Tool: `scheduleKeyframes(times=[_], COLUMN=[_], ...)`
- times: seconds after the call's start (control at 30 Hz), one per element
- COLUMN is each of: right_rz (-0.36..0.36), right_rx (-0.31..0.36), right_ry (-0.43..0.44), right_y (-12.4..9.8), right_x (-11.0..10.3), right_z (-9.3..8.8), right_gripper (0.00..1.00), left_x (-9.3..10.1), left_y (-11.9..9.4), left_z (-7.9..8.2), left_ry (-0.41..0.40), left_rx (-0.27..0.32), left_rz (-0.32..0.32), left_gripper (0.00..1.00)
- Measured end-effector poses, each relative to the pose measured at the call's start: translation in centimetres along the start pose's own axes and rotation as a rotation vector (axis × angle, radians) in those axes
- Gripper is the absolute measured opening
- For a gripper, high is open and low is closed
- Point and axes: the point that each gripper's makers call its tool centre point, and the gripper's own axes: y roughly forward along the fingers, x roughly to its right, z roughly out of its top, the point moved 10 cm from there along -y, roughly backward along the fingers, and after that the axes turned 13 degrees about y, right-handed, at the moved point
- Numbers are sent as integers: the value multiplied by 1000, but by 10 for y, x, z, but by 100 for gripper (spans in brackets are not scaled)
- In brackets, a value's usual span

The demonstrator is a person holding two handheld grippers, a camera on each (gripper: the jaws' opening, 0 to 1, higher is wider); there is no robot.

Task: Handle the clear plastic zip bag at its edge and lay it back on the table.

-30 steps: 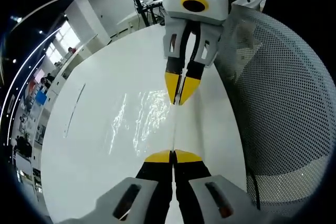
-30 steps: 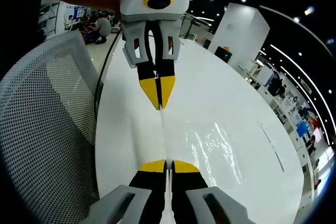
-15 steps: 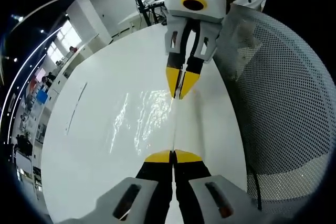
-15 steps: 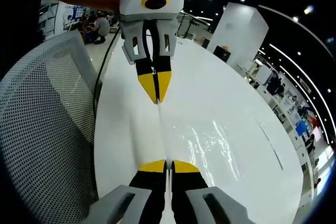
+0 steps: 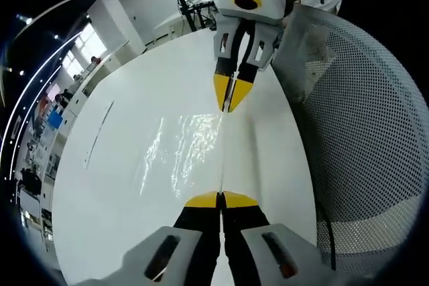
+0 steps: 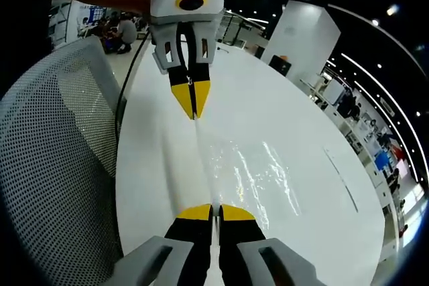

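Zip bag [image 5: 184, 149] stretched between both pinching hand-held grippers [image 5: 220, 200] [image 6: 213, 213].

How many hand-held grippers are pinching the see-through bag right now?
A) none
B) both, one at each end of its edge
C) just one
B. In the left gripper view, the left hand-held gripper is shut on the near end of the clear plastic zip bag edge, and the right hand-held gripper is shut on the far end, with the bag stretched between them over the white table.

Both tongs [image 6: 206, 209] [image 6: 192, 104] pinch the clear bag's [image 6: 244, 172] edge above the white table [image 6: 295, 138].
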Motion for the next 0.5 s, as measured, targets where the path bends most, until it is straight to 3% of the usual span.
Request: scheduleKeyframes(times=[0.5], right_rz=[-8], right_rx=[-3], right_ry=[6], right_y=[-4], right_x=[1], right_z=[-4], right_gripper=[0], left_x=[-1], left_y=[-1], left_z=[-3], left_ry=[-10], left_rx=[-4], left_rz=[4], left_gripper=[0])
